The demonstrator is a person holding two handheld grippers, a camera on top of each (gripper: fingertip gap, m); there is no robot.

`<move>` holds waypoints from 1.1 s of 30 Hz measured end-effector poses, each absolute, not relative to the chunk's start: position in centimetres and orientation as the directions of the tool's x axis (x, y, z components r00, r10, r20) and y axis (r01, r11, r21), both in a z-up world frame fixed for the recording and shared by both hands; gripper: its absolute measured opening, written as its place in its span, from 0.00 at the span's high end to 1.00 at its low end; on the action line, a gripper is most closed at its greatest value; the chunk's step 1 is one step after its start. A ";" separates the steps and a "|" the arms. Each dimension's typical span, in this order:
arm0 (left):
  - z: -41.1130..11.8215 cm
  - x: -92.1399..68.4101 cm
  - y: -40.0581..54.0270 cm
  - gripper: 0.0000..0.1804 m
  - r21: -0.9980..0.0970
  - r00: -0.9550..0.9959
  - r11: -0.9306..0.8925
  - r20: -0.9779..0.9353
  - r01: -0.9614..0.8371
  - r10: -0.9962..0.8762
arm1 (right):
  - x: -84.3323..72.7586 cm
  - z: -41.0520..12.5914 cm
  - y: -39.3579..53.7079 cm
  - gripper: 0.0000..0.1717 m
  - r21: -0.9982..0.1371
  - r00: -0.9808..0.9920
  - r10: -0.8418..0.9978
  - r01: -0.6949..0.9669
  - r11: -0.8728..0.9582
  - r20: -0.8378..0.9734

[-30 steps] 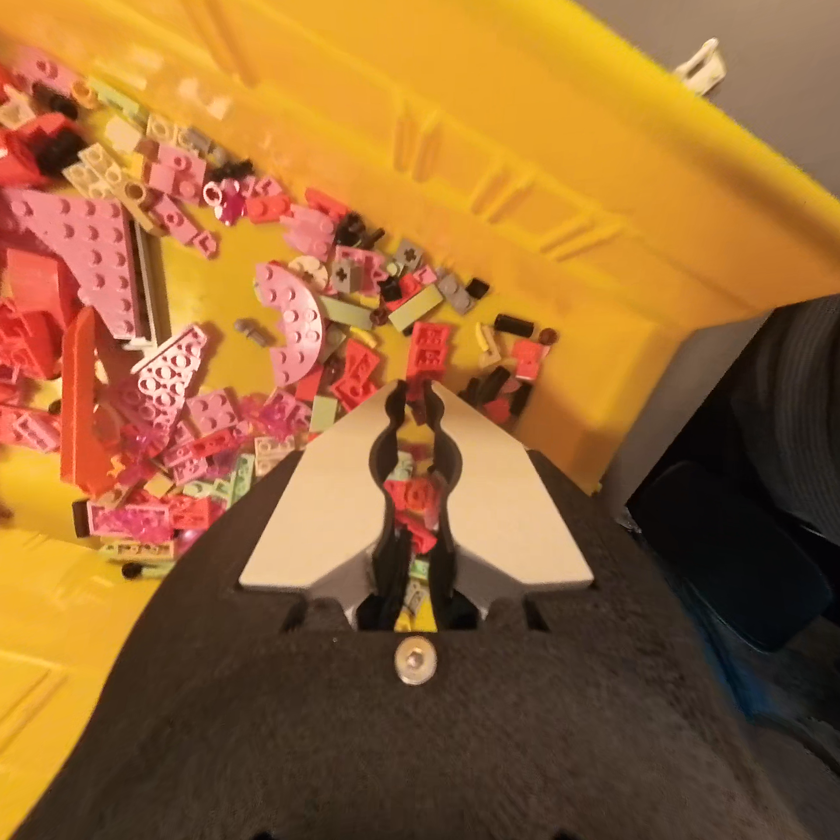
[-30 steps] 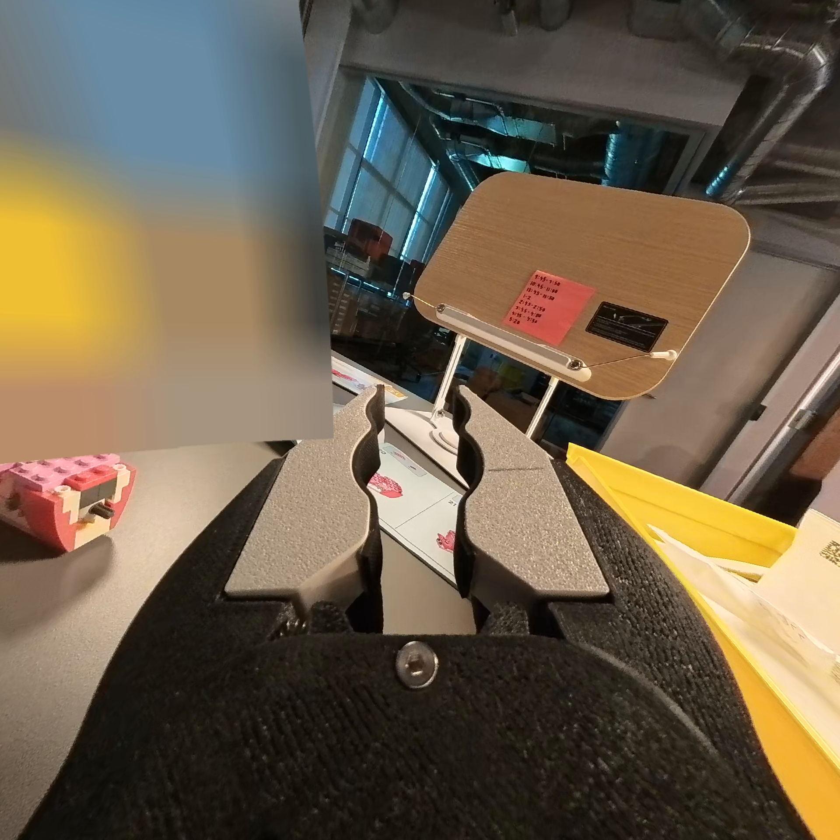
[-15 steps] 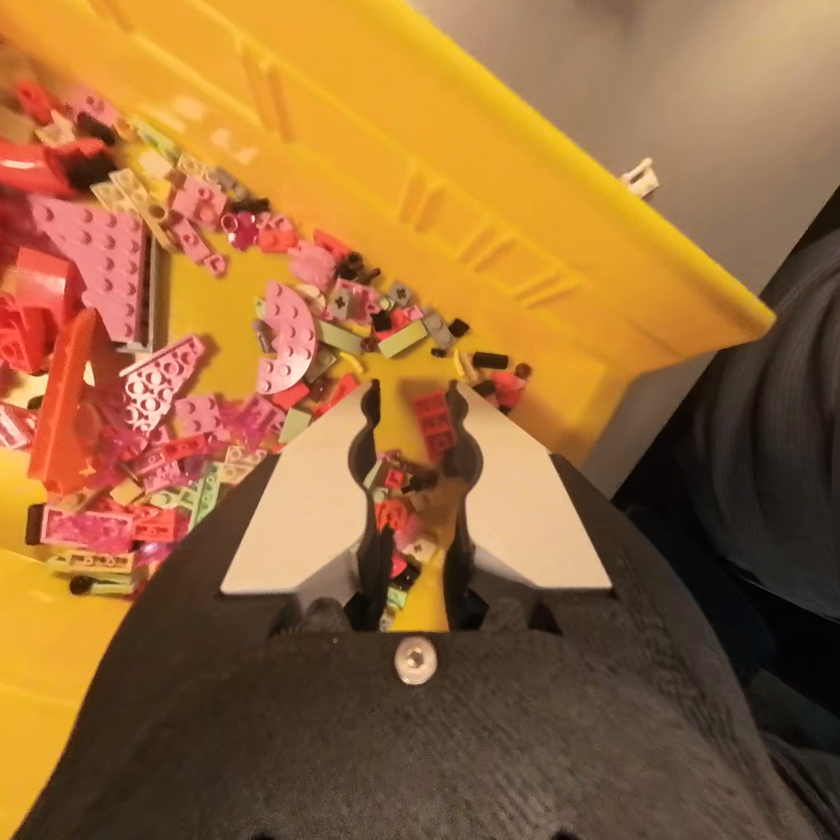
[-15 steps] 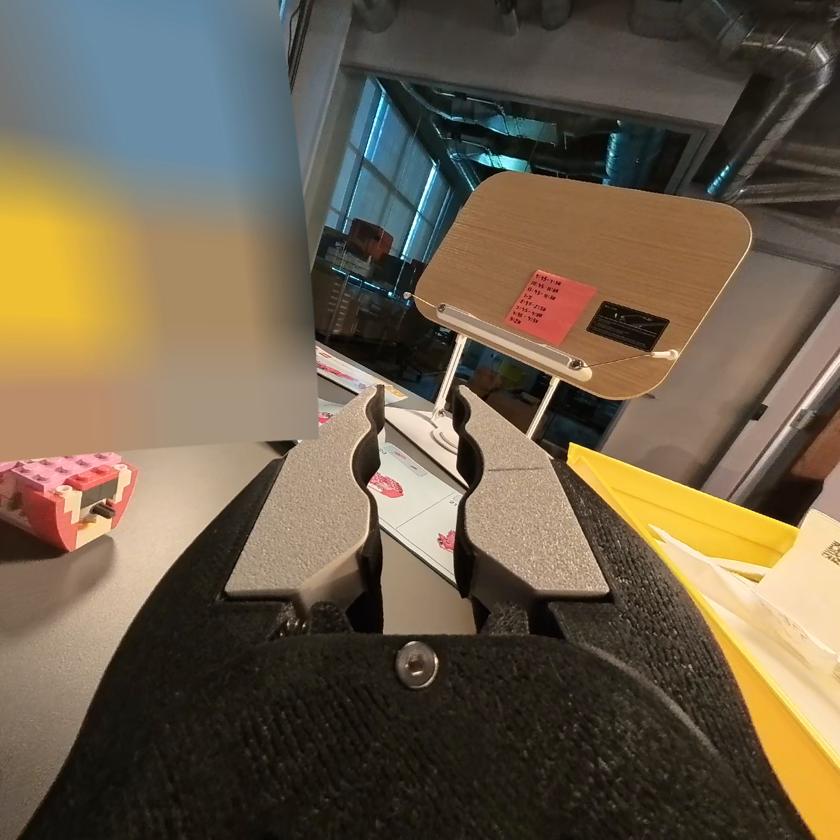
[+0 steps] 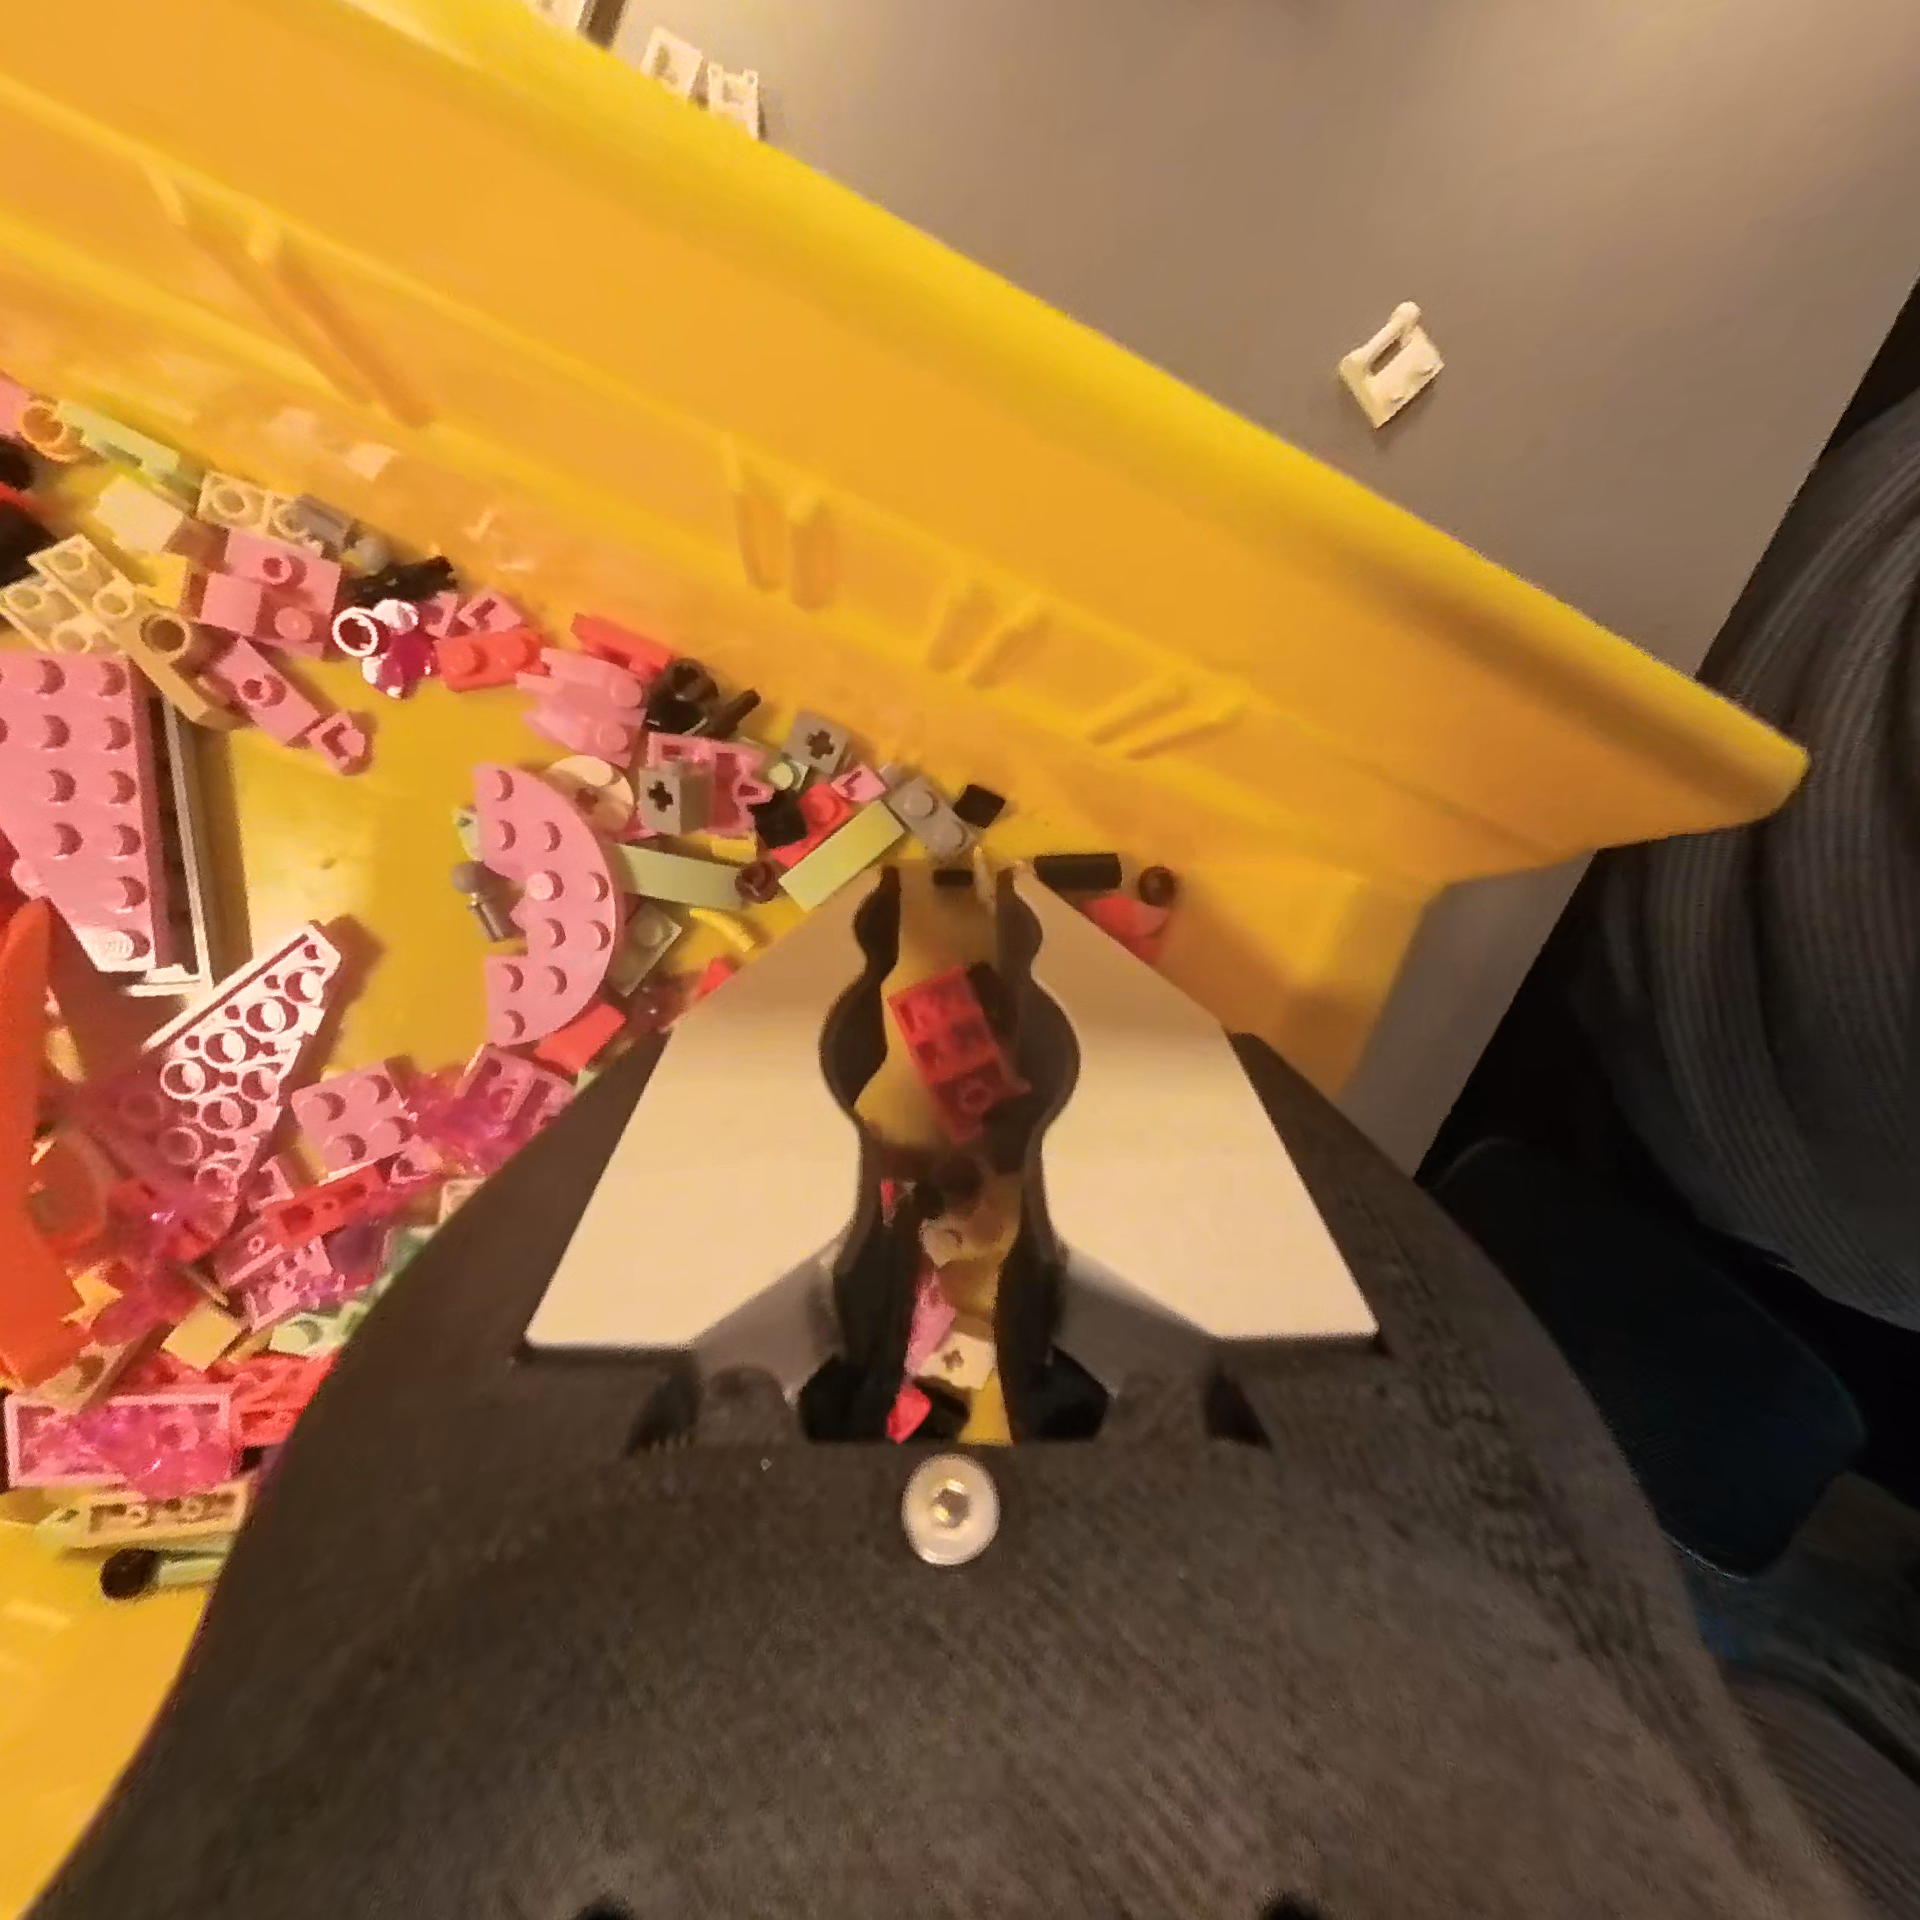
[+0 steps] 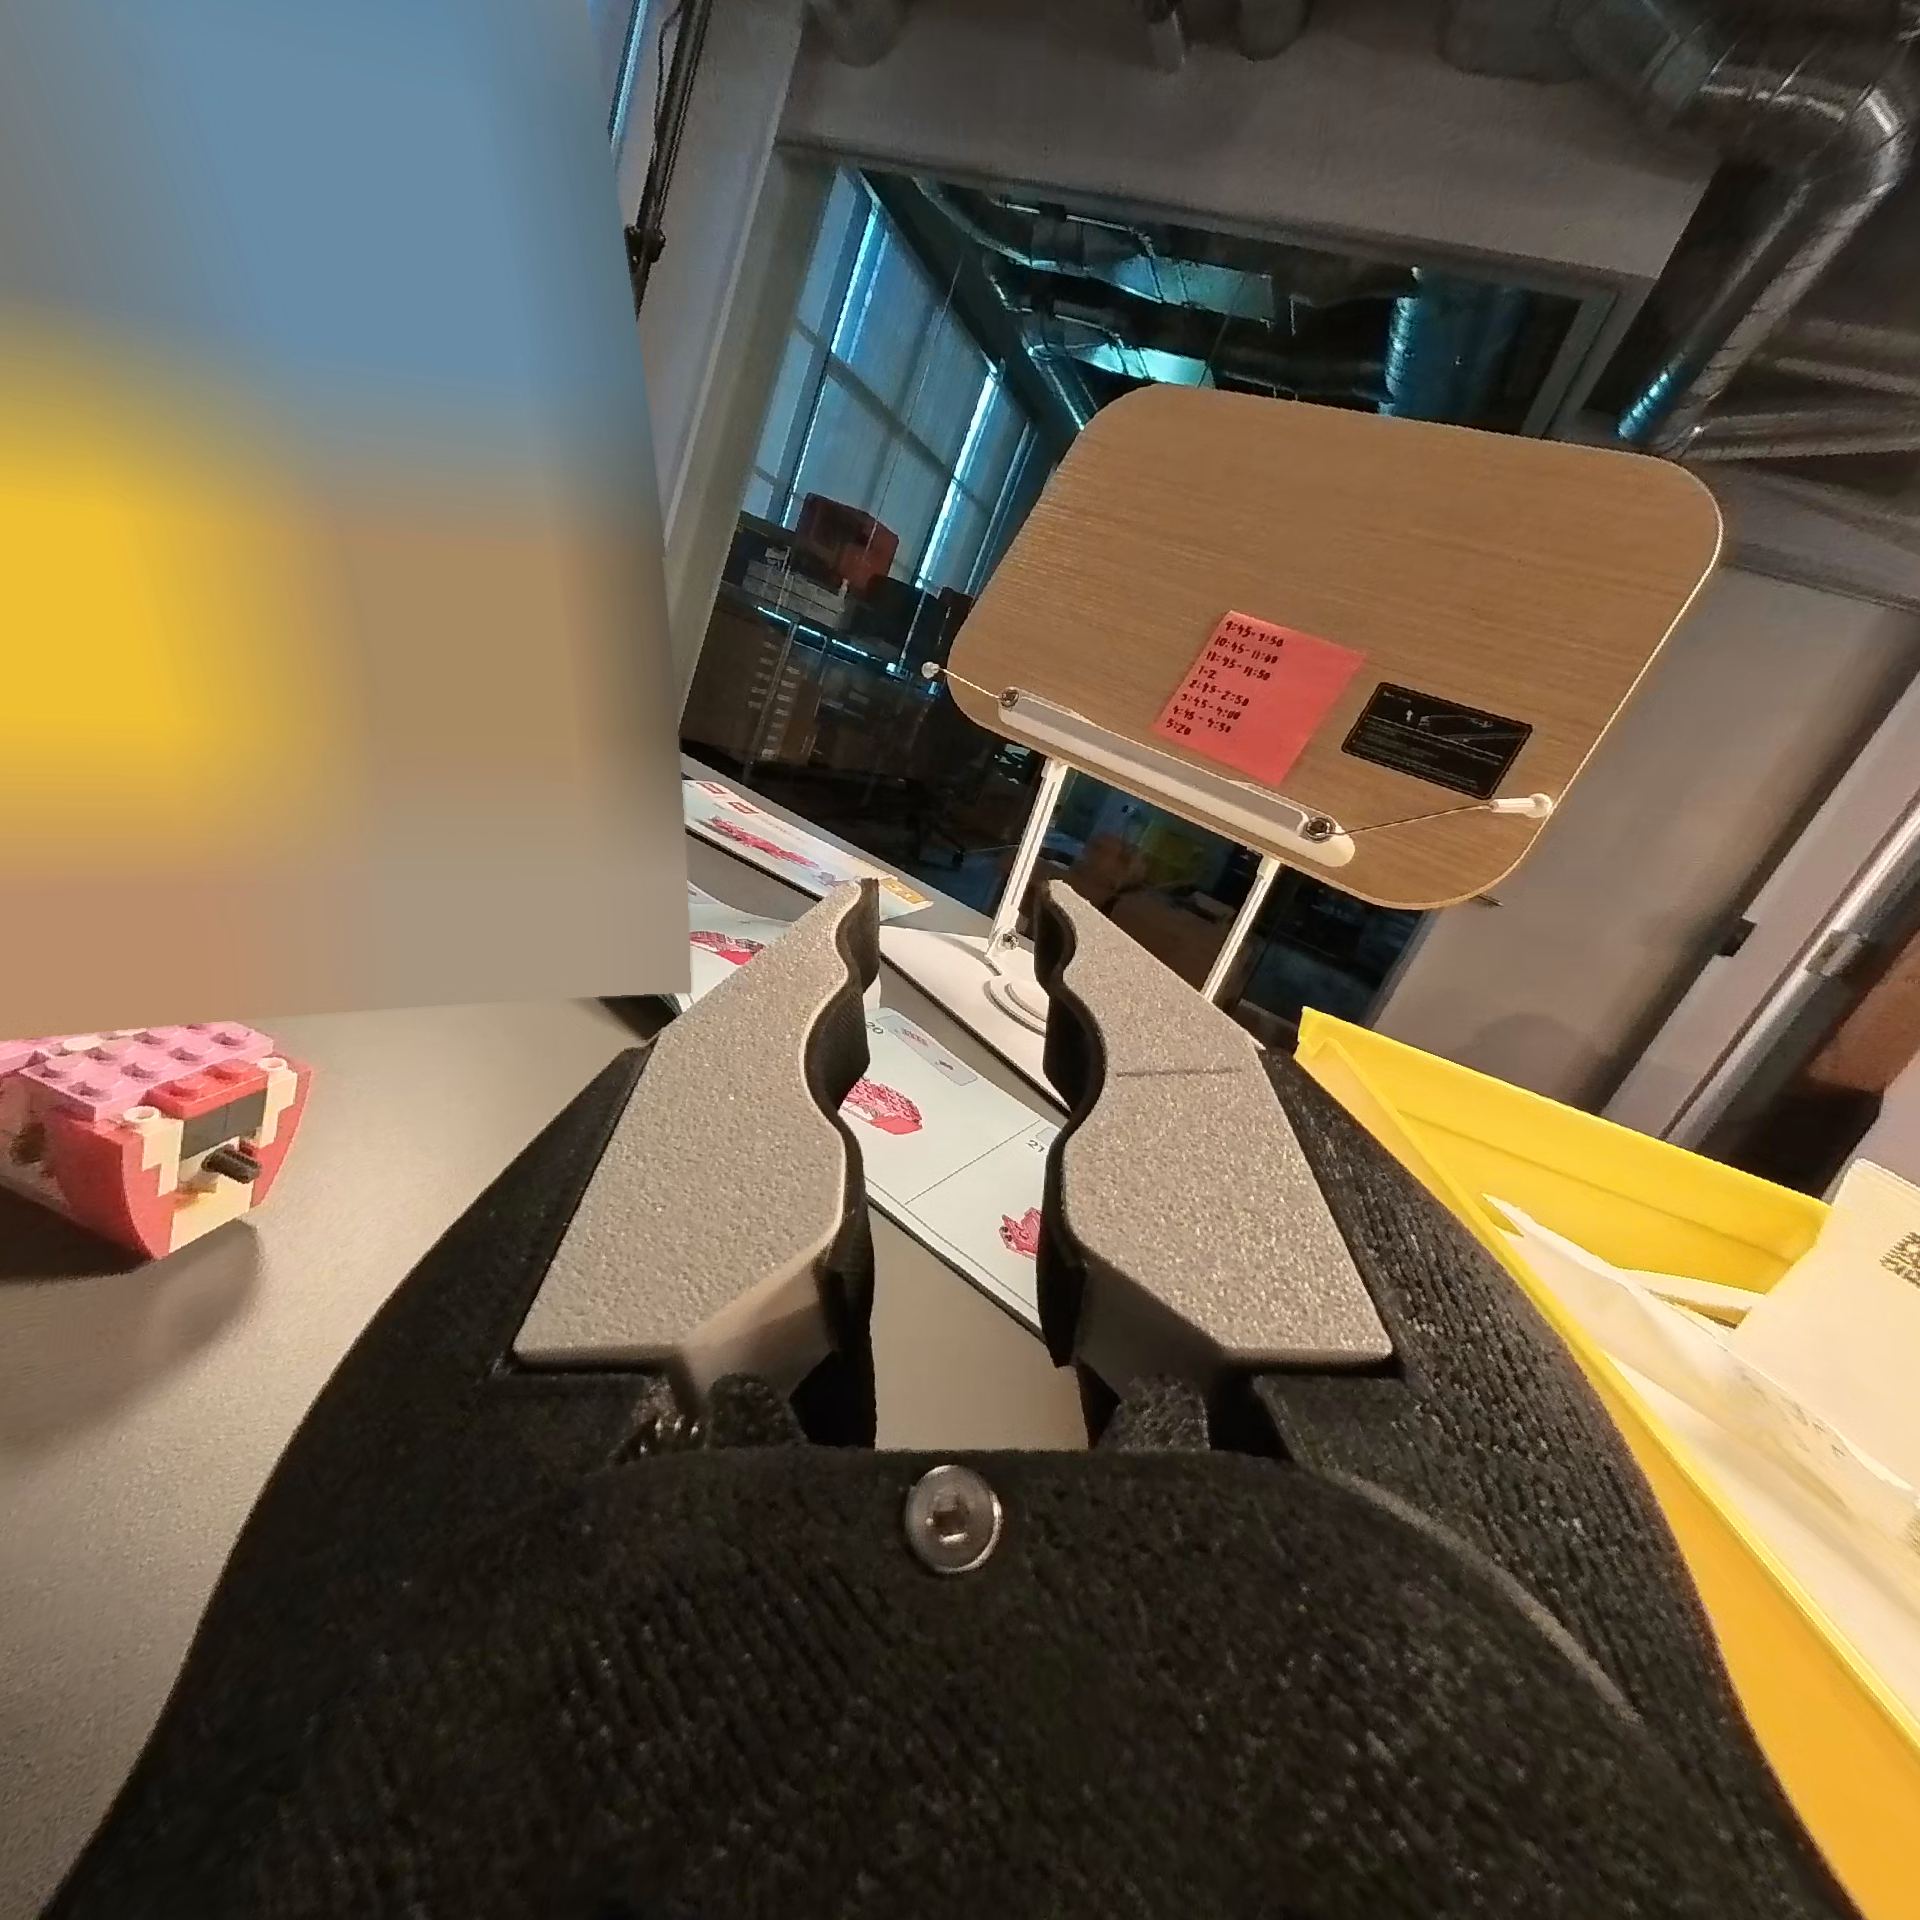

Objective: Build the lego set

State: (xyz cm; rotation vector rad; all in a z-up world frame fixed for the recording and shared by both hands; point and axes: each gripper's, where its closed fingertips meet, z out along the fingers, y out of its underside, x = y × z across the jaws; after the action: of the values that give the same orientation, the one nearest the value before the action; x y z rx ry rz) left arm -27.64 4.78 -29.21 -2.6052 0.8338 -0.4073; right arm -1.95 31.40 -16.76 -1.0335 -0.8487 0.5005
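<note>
Here, the left gripper [image 5: 940, 883] is hanging over a yellow bin [image 5: 935, 416] full of small toy bricks, close to the bin's slanted wall. Its two fingers are standing a little way apart, and a red brick [image 5: 951, 1034] is showing between them. The brick is sitting close against the finger on the right side, and there is a gap between it and the other finger, so I cannot tell if it is being held or just lying in the bin below. Around it, lots of pink, red, black and pale green bricks are lying in a heap, with a pink curved plate [image 5: 540, 914] off to the left. Beyond the bin, a grey table [image 5: 1351, 156] is showing, with a small white clip [image 5: 1390, 379] lying on it. The right gripper [image 6: 951, 904] is staying up above a dark grey tabletop [image 6: 208, 1455], with its fingers apart and nothing between them. A half-built pink and red brick model [image 6: 145, 1132] is sitting on that tabletop to the left. Paper booklets [image 6: 935, 1143] are lying flat ahead, and a wooden book stand [image 6: 1340, 634] with a pink sticky note [image 6: 1252, 691] is standing behind them. Another yellow bin [image 6: 1558, 1174] with papers is sitting to the right. Big windows and silver pipes are filling the room behind.
</note>
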 end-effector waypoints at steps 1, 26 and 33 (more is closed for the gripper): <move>-29.2 -27.6 4.8 0.90 -0.432 0.779 -0.753 0.160 -0.497 -0.606 | -2.0 -16.8 31.4 0.84 -0.895 0.592 0.716 0.023 0.446 0.371; -18.2 -17.6 17.6 0.96 -0.418 0.434 -0.339 -0.155 -0.843 -0.888 | -0.8 -15.5 32.1 0.83 -0.872 0.672 0.647 -0.004 0.489 0.360; -26.2 -9.9 24.0 0.96 -0.157 0.291 -0.293 0.037 -0.943 -0.956 | 0.9 -15.1 33.3 0.83 -0.880 0.732 0.605 -0.015 0.475 0.313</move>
State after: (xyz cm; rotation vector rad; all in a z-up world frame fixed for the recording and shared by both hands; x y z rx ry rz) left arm -9.95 23.99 -26.20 -2.4378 1.8017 -0.1869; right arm 0.93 33.33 -15.12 -1.0175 -0.6659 0.4152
